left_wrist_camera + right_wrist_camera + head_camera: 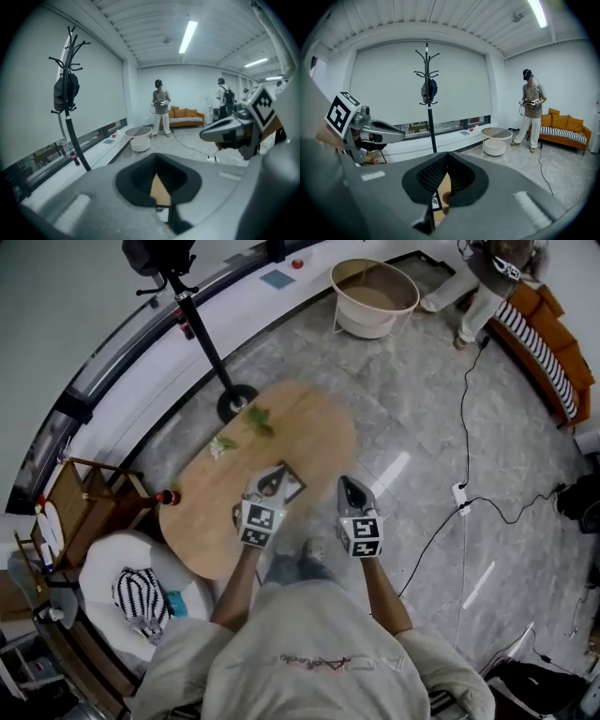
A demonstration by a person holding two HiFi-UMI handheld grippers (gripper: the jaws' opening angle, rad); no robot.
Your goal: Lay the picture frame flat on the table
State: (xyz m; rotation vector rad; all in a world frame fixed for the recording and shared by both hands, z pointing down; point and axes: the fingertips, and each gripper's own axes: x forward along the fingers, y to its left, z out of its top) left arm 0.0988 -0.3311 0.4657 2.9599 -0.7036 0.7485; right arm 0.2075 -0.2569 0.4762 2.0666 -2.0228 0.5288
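The picture frame (294, 486), dark-edged with a pale picture, lies on the oval wooden table (309, 432) near its front end. My left gripper (271, 476) hangs well above the table and covers part of the frame; its jaws are shut and hold nothing. My right gripper (350, 487) is raised beside it, over the table's right edge, also shut and empty. In the left gripper view the closed jaws (157, 158) show only tabletop through their gap. A corner of the frame (436, 202) shows far below between the closed jaws (447, 154) in the right gripper view.
A leafy sprig (259, 418) and a pale flower (223, 445) lie on the table's far half. A red bottle (168, 495), a coat stand (202, 345) and a white armchair (117, 568) are left. A round white basket table (373, 298), a person (480, 277), a cable (466, 427) lie beyond.
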